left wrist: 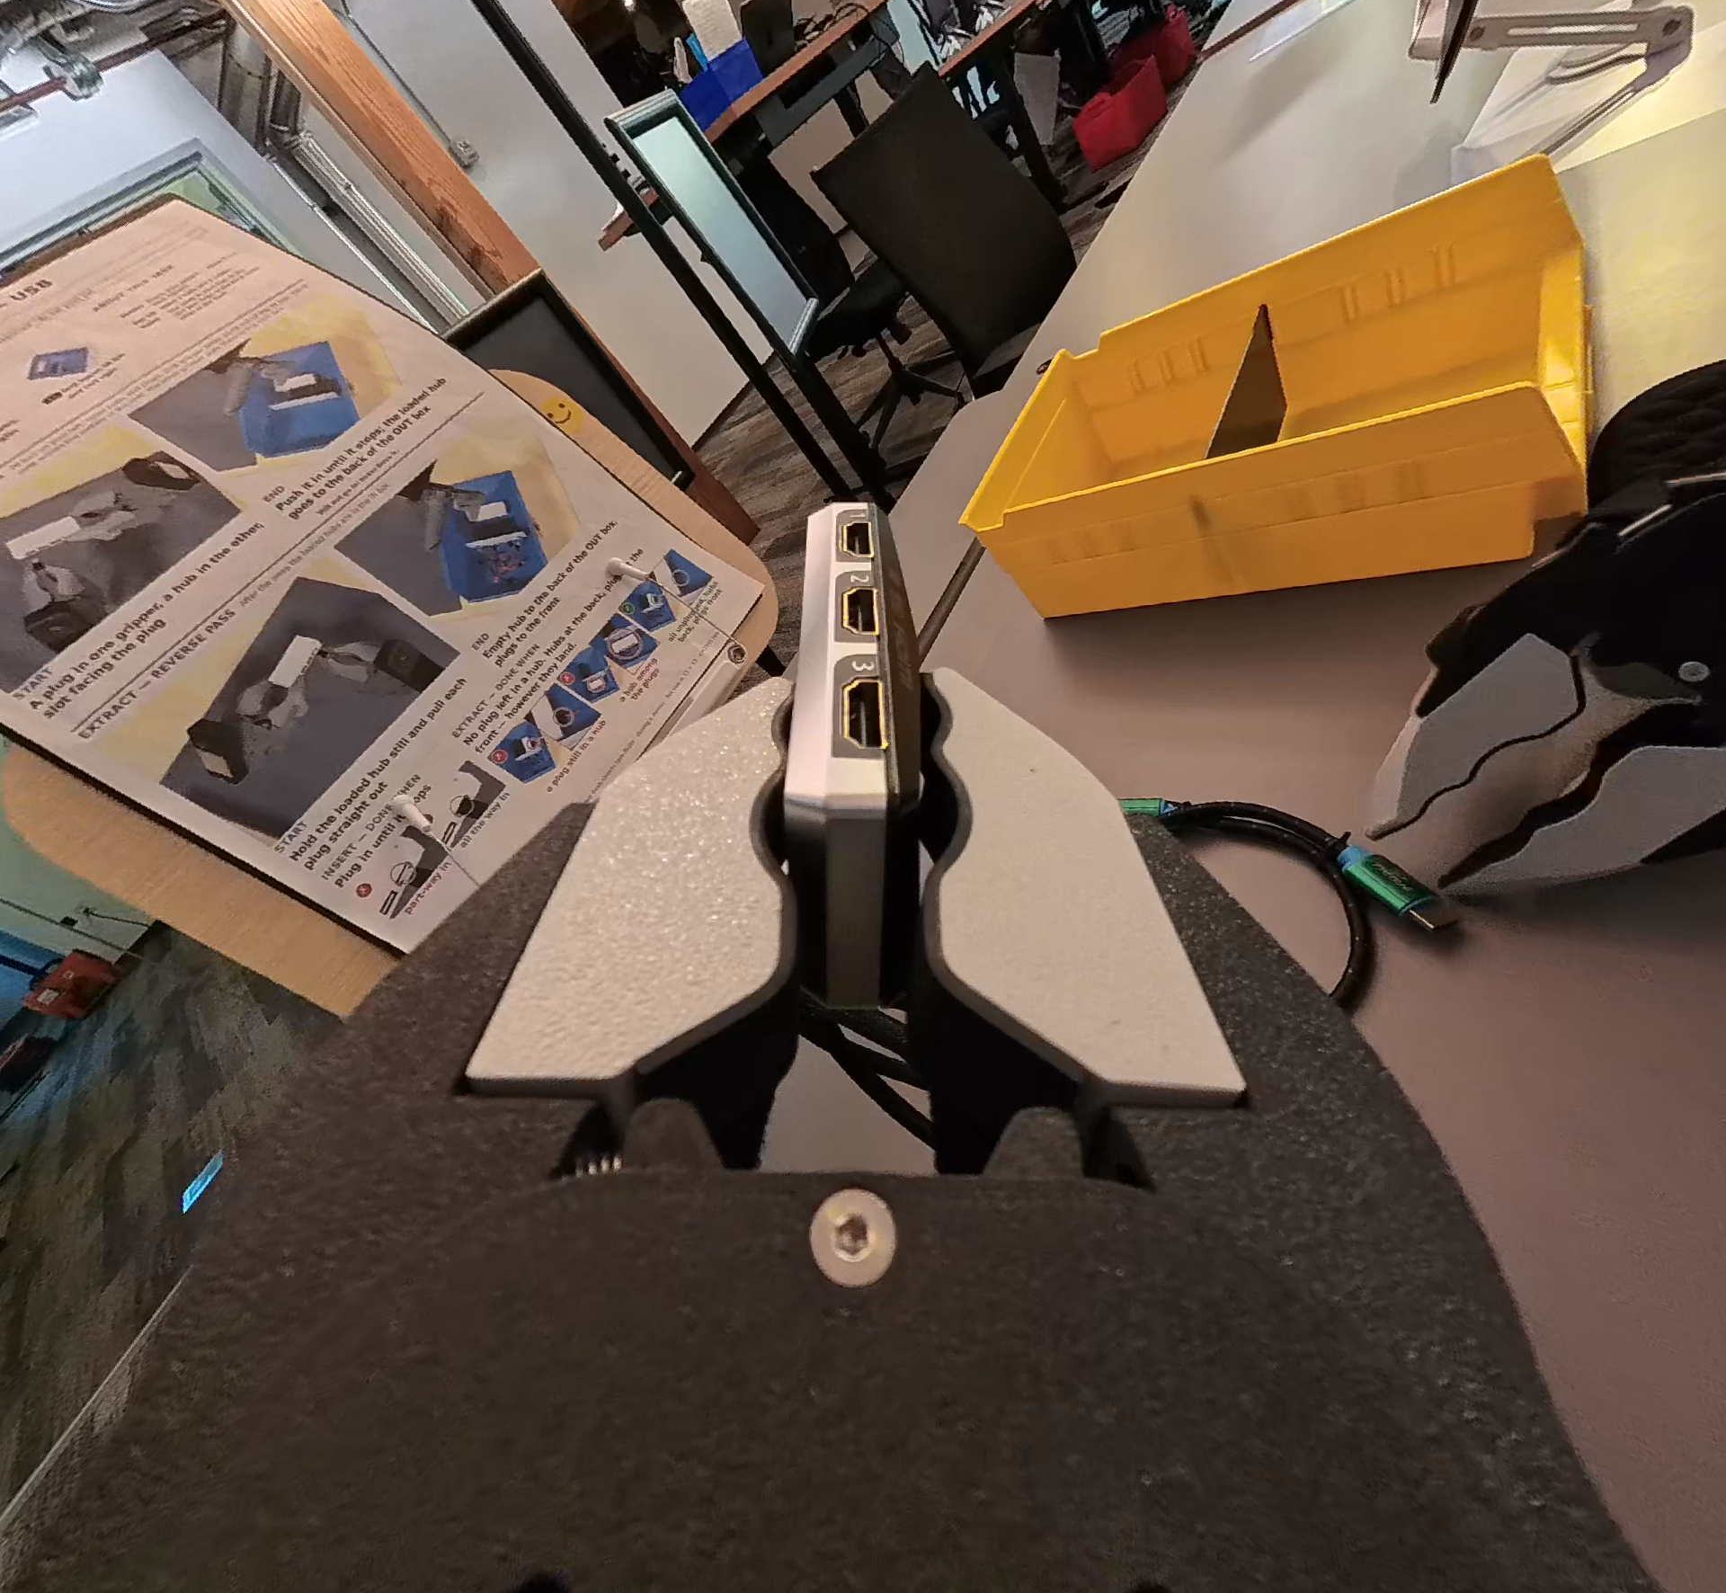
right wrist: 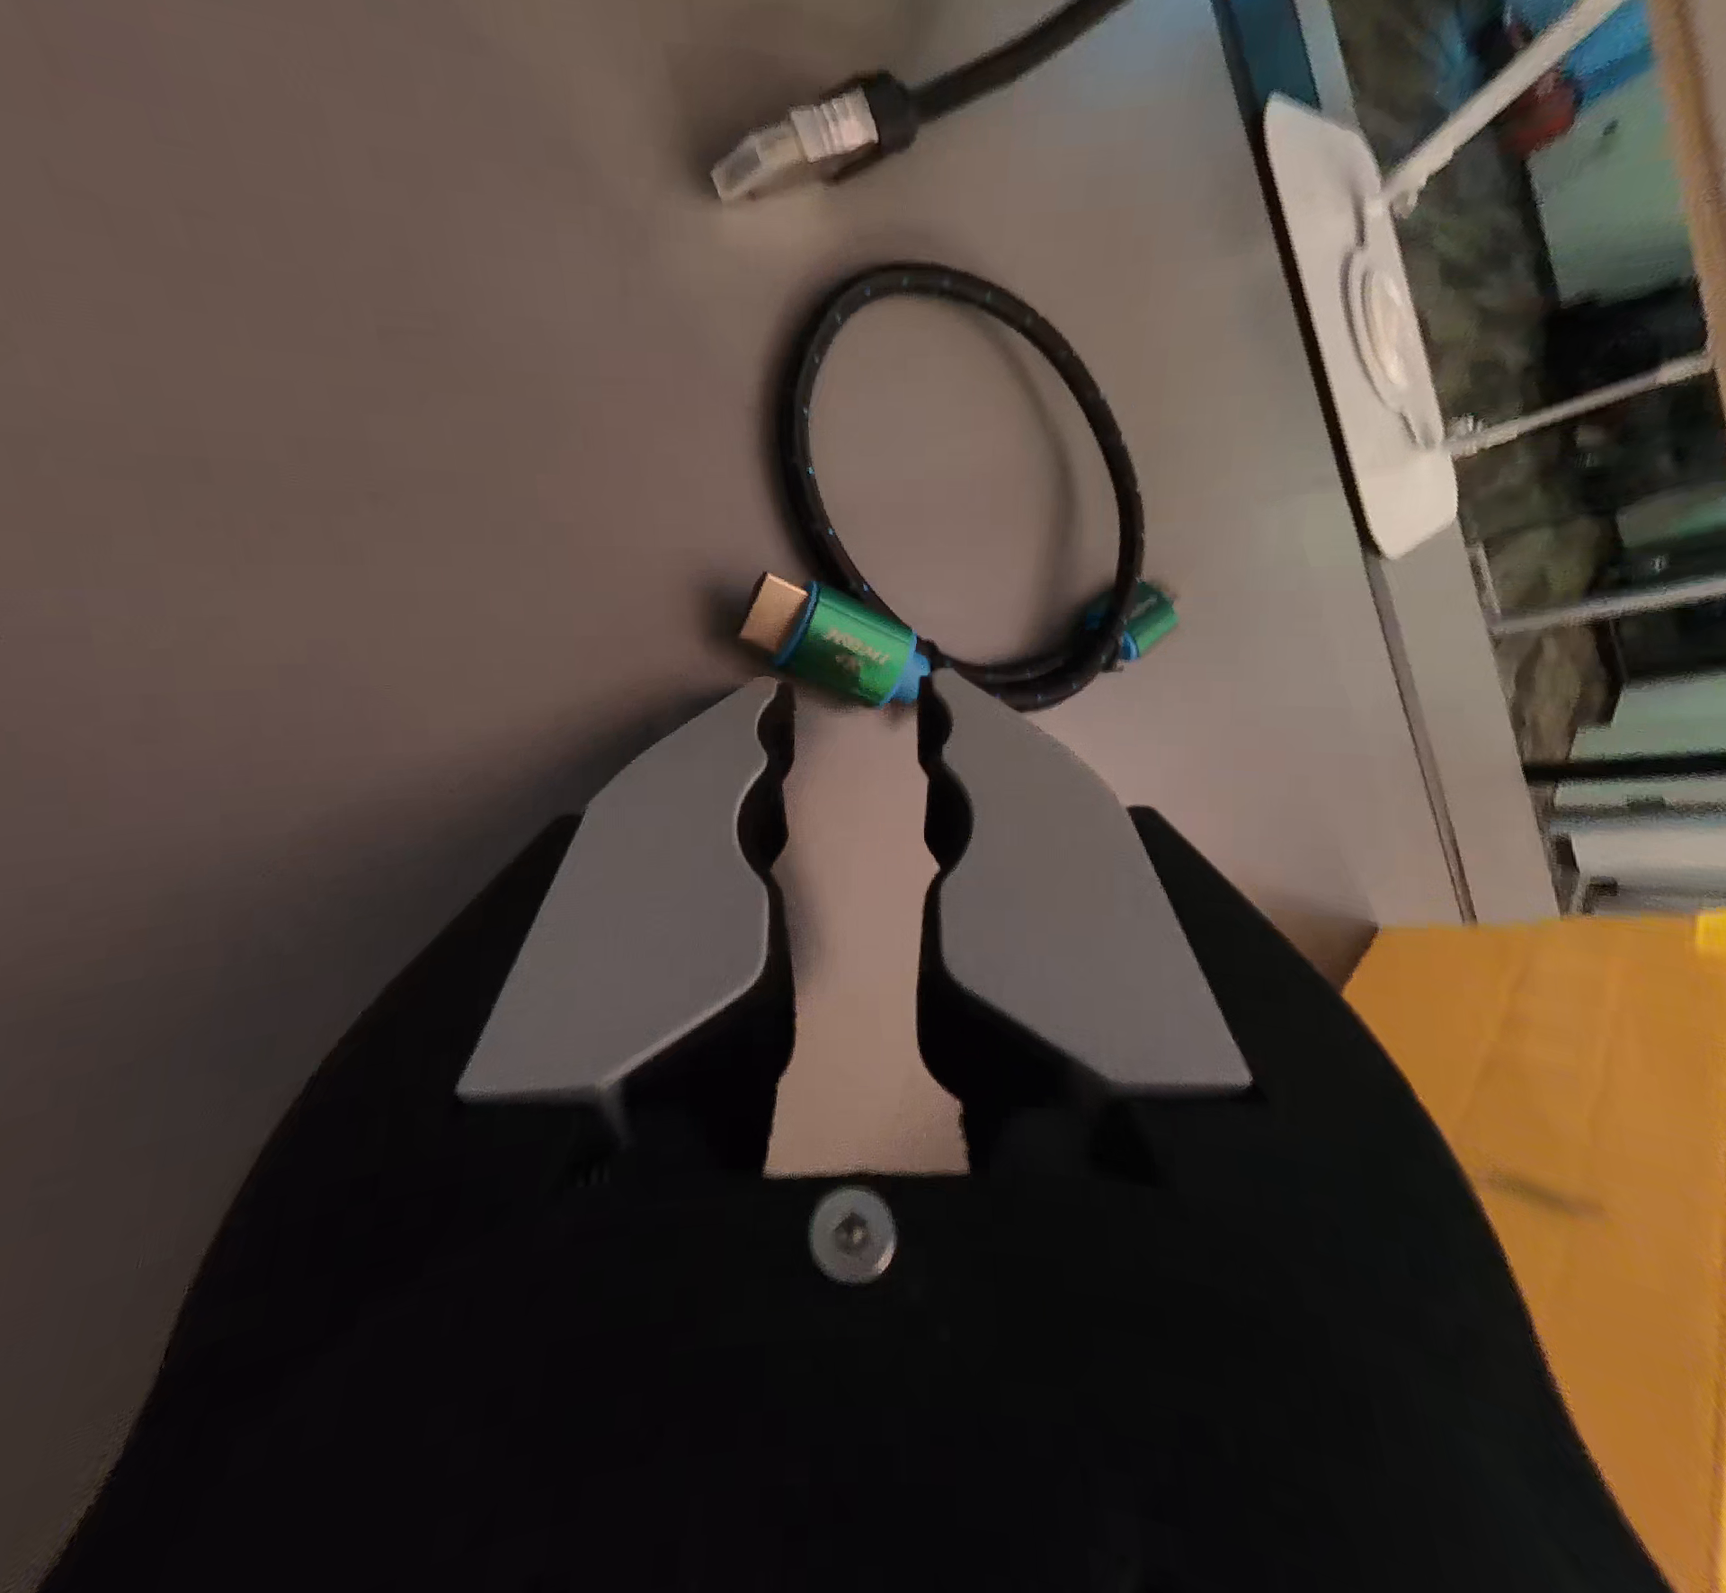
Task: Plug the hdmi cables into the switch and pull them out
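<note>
Left tongs (left wrist: 855,689) clench switch (left wrist: 850,661); right tongs (right wrist: 855,689) released above HDMI plug (right wrist: 845,647); yellow bin (left wrist: 1289,446) beyond.

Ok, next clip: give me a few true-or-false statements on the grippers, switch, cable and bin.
1. The left gripper is clamped on the silver three-port HDMI switch. True.
2. A plug sits in one of the switch's ports. False: all three visible ports are empty.
3. The right gripper holds the green metal HDMI plug. False: it is open, with the plug lying on the grey table just past its tips.
4. The yellow plastic bin is empty. True.
</note>
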